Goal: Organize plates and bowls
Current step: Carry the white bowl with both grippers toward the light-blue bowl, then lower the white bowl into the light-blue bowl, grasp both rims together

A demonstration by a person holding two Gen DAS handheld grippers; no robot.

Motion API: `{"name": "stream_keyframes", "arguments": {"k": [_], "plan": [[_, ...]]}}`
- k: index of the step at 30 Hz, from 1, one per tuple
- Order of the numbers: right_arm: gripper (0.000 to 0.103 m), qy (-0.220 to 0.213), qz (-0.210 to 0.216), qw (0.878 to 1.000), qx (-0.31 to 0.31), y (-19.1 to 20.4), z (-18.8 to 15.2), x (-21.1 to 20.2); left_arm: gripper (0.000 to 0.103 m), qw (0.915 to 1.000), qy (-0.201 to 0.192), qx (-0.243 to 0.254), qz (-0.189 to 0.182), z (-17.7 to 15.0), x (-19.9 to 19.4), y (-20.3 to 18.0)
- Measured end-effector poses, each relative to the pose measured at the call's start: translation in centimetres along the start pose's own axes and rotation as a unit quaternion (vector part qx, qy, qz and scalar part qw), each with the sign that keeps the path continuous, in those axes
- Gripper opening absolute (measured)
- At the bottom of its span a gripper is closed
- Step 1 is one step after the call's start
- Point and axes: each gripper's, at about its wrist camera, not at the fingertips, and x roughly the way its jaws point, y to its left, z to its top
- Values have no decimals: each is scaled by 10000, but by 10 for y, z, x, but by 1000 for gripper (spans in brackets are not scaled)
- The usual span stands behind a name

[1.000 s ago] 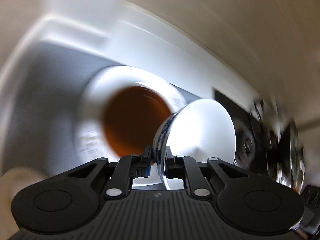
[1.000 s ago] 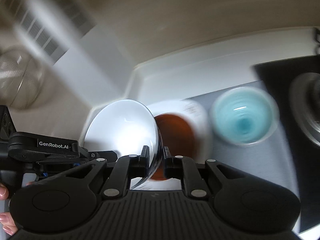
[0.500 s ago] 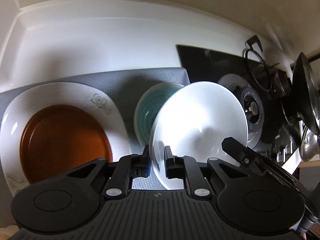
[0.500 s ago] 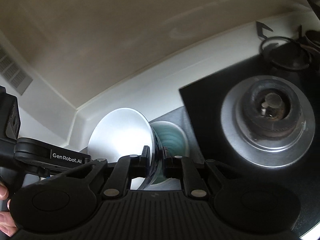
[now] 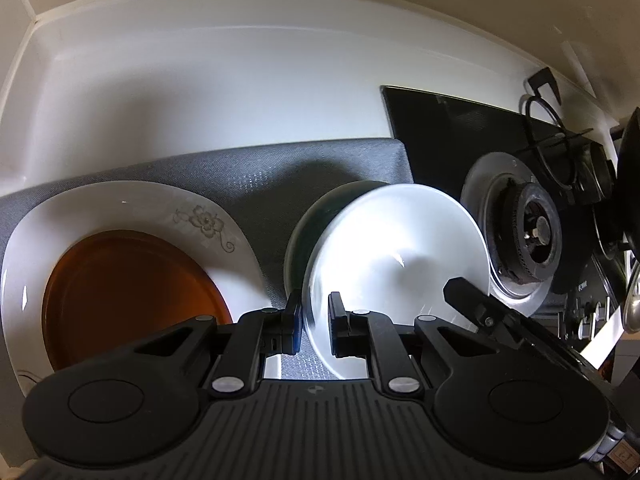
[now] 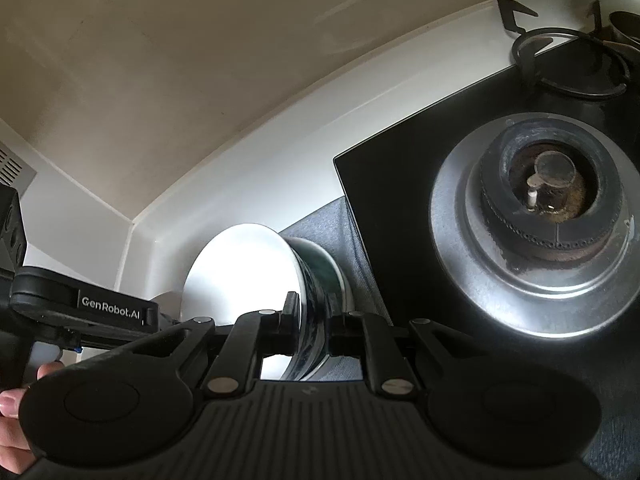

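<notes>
A white bowl (image 5: 396, 256) with a dark blue patterned outside is held by its rim from two sides. My left gripper (image 5: 314, 328) is shut on the rim nearest it, and my right gripper (image 6: 314, 328) is shut on the opposite rim. The bowl (image 6: 240, 272) hangs tilted right against a teal bowl (image 5: 316, 216) that stands on the grey mat (image 5: 240, 172). I cannot tell whether it rests inside the teal bowl (image 6: 324, 272). Left of them, a brown plate (image 5: 128, 292) lies in a white flowered plate (image 5: 224, 216).
A black gas hob with a steel burner (image 6: 552, 192) lies right of the mat, and a black pan support ring (image 6: 568, 60) sits further back. White counter and wall run behind the mat. A person's fingers (image 6: 12, 432) hold the left gripper's handle.
Both grippers have carried the white bowl rightward and down, from over the brown plate to the teal bowl. The teal bowl's inside is now covered by the white bowl.
</notes>
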Motion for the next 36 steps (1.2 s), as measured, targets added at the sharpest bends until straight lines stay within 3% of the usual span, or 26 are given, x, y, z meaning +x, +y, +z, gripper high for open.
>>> {"name": "stream_keyframes", "arguments": {"k": [8,15,24,28,30,33,36], "plan": [[14,61,-112,9993,-351,6,3,12,13,10000,5,-48,7,0,0,8],[14,134,-567,9861,-1556,32,0,12,17,10000,31,-20,39,-1,7,5],[18,229,-3,9978,-624,-3,4,-2,18,10000,30,-15,-53,2,5,7],[35,367,216,9989,-212,-14,1,4,18,10000,59,-16,18,2,9,5],[36,436,311,9986,-47,-17,0,13,18,10000,75,22,43,4,11,3],[38,403,259,9988,115,-18,-2,19,18,9998,48,149,107,2,12,-3],[32,398,30,9991,-107,-13,-4,14,19,9997,149,169,22,-4,10,-7]]}}
